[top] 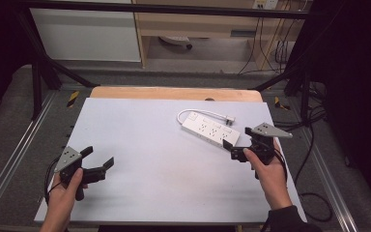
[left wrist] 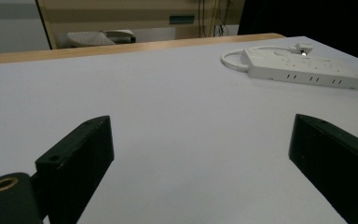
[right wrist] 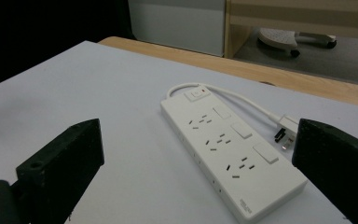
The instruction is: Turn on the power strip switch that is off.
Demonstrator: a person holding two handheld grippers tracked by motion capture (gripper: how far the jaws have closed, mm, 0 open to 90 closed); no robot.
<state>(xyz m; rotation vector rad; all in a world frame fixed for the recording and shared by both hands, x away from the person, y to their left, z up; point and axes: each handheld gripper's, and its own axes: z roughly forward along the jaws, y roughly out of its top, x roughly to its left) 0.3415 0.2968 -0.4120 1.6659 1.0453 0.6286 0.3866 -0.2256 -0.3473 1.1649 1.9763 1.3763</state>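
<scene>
- I am holding my right gripper just beside the white power strip at two o'clock on the counter, fingers spread wide, maybe ready to grab it.
- I am resting my left gripper at eight o'clock, fingers spread, holding nothing.

White power strip flat on table

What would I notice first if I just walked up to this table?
The white power strip on the table's far right, its cord curled behind it. Then the two black claws: the right claw open just beside the strip, the left claw open near the front left.
</scene>
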